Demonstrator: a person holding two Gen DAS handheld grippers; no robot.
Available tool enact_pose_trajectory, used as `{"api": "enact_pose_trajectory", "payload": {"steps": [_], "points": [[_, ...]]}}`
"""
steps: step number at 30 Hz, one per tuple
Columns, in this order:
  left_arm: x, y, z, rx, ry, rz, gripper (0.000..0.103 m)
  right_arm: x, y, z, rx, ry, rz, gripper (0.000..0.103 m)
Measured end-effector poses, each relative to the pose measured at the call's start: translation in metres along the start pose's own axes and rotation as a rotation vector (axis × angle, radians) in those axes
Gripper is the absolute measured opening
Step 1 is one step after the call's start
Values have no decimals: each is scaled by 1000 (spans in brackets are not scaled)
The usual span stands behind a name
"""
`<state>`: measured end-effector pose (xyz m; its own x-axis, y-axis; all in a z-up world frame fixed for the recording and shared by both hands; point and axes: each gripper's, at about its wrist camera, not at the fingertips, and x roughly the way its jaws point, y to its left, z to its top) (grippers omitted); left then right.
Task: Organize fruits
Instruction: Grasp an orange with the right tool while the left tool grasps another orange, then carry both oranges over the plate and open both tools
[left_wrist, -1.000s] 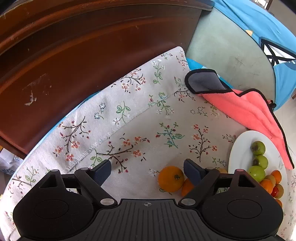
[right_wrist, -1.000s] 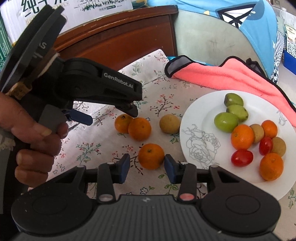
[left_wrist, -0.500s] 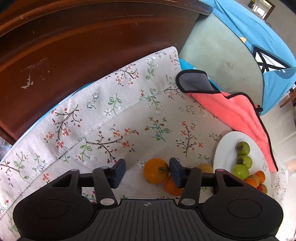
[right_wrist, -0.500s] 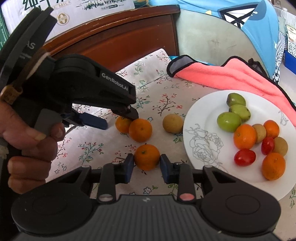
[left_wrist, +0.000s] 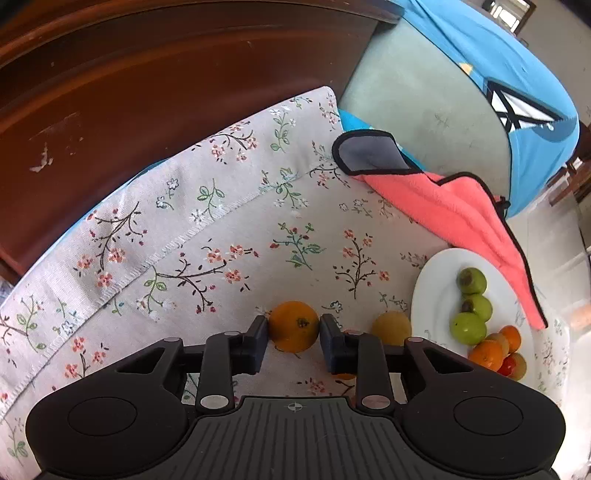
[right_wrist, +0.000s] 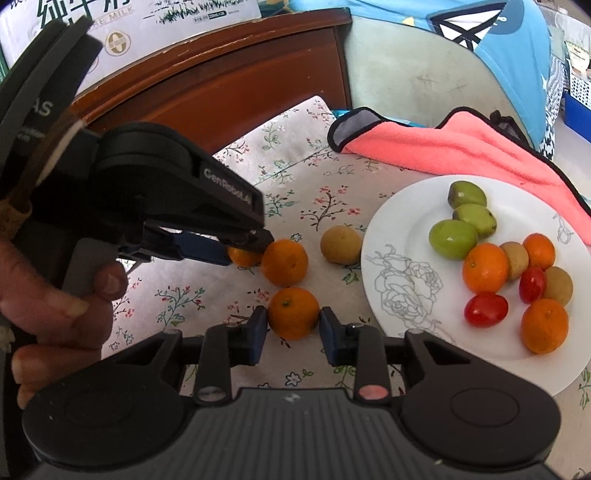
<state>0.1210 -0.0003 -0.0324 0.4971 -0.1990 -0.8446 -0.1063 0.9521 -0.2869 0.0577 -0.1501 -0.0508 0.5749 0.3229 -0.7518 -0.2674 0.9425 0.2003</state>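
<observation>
Two small round orange mandarins are each clamped between blue gripper pads on the flowered grey tablecloth (left_wrist: 236, 236). The left gripper (left_wrist: 293, 334) has just been closing, and its pads now press on the far mandarin (left_wrist: 293, 325); the right gripper (right_wrist: 293, 321) is closed on the near mandarin (right_wrist: 293, 312), which rests on the cloth

Only the right wrist view shows the left gripper from outside: a black tool held in a person's left hand (right_wrist: 62, 302), its tips on the far mandarin (right_wrist: 243, 256), with a third mandarin (right_wrist: 285, 261) touching that one on its right. In the left wrist view this third mandarin is only an orange sliver behind the right-hand finger. A round tan fruit (right_wrist: 340, 244) lies on the cloth just beside the left rim of the white round plate (right_wrist: 399, 280), and it shows in both views (left_wrist: 391, 326)

The right wrist view shows the plate whole, with a grey line-drawn rose. It holds three green fruits (right_wrist: 452, 238) toward its far edge, three mandarins (right_wrist: 484, 267), two red cherry tomatoes (right_wrist: 484, 309) and two tan fruits (right_wrist: 557, 286). The left wrist view cuts the plate (left_wrist: 432, 295) at the frame edge

A coral-pink fleece towel with black edging (right_wrist: 461, 147) lies along the cloth's far right edge, behind the plate. A dark brown wooden board (left_wrist: 147, 92) stands along the cloth's far left edge
</observation>
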Motion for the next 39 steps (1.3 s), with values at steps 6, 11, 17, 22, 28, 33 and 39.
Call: {"api": "enact_pose_trajectory", "payload": {"steps": [6,11,17,22,28,33,39], "points": [[-6,6,4,-6,-29,14,27,-3,-1,1,14,-14,11,31],[-14,15,7,-34,-42,9,27,-7,0,2,29,-21,30,31],[-21,19,9,-44,-65,10,27,-13,1,1,40,-23,48,31],[-28,19,11,-43,-94,3,27,-25,-3,5,59,-50,59,31],[-40,8,11,-14,-141,-17,27,-48,-11,17,86,-113,62,31],[-45,-11,8,36,-166,-38,28,-70,-27,30,127,-175,46,31],[-46,-34,1,80,-172,-77,28,-94,-54,43,184,-247,17,31]]}}
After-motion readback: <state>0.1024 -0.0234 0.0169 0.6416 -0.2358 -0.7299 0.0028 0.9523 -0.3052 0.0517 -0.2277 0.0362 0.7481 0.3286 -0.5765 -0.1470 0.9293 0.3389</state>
